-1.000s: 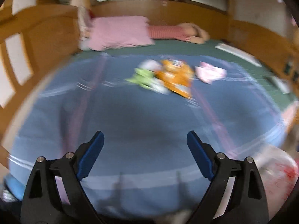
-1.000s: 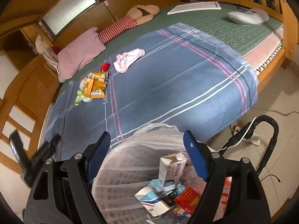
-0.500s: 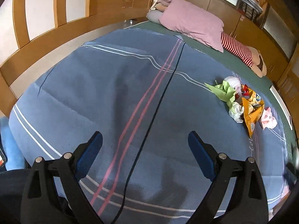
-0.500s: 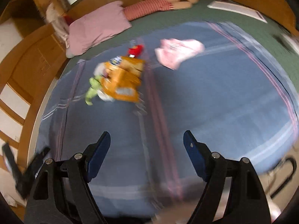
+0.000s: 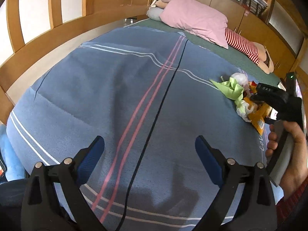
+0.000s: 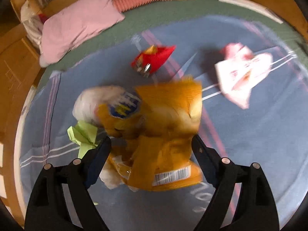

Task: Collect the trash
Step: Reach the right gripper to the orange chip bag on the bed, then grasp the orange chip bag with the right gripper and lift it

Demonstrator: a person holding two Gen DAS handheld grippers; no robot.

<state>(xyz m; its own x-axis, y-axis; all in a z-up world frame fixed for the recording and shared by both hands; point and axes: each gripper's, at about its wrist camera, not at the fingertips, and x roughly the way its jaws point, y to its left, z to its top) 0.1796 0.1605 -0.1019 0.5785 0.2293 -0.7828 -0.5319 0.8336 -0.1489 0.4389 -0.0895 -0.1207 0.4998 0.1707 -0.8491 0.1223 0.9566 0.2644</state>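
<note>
An orange snack bag [image 6: 163, 127] lies on the blue blanket [image 6: 259, 144] with white crumpled plastic [image 6: 92, 104] and green paper [image 6: 83, 134] at its left. A red wrapper [image 6: 154, 57] and a pink-white wrapper [image 6: 244, 73] lie beyond. My right gripper [image 6: 151, 159] is open, its jaws on either side of the orange bag's near end. My left gripper [image 5: 150, 157] is open and empty over bare blanket [image 5: 115, 96]; the trash pile [image 5: 236, 92] and the right gripper's body [image 5: 279, 100] show at its right.
A pink pillow [image 5: 194, 21] and a striped doll [image 5: 246, 46] lie at the head of the bed on a green sheet [image 6: 173, 17]. Wooden bed rail and panels [image 5: 57, 30] run along the left. A white board [image 6: 250, 7] lies at the far right.
My right gripper has swung from the trash bag on the floor to the bed and closed in on the orange bag. My left gripper turned left over the blanket.
</note>
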